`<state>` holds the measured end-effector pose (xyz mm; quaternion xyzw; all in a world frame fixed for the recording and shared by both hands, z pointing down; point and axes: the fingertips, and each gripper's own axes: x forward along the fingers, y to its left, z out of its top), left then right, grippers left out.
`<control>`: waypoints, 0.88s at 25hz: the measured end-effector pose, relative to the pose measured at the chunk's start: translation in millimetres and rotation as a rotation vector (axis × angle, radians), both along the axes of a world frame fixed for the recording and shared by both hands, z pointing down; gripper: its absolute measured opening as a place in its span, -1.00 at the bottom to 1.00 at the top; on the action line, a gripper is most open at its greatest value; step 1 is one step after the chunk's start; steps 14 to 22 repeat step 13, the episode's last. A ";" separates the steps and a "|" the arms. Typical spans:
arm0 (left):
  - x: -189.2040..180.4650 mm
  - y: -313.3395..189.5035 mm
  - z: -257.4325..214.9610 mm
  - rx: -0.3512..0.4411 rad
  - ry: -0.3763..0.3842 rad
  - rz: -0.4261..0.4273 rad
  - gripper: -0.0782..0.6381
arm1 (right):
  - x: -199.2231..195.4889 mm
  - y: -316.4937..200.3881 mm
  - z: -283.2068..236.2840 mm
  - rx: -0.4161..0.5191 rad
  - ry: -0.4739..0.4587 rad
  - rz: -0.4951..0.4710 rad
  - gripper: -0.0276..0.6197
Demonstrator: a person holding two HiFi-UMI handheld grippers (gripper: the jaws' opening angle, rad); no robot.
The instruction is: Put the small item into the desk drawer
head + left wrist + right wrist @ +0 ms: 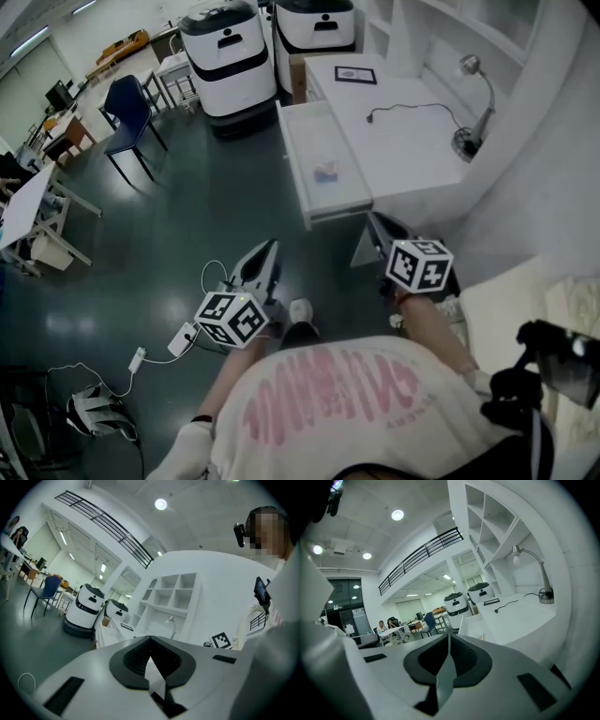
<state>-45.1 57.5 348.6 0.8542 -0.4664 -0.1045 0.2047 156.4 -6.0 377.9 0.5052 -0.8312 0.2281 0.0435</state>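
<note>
I see the small item (325, 172) lying inside the open desk drawer (298, 178), while my left gripper (269, 251) and right gripper (377, 228) hang well short of the drawer's front, each with jaws pressed together and empty.

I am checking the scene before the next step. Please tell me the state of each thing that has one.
drawer, open.
small item, lying inside the drawer.
left gripper, shut, empty.
right gripper, shut, empty.
cable, plug end lying loose on the desk.
</note>
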 end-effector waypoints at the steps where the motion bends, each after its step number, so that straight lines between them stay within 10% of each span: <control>1: 0.3 4.9 0.4 0.000 0.002 -0.003 -0.70 | 0.8 5.3 0.4 -0.002 0.002 -0.002 -0.81; 22: 18.4 25.1 3.4 0.005 0.014 0.004 -0.70 | 17.0 26.7 3.2 0.002 0.016 0.000 -0.81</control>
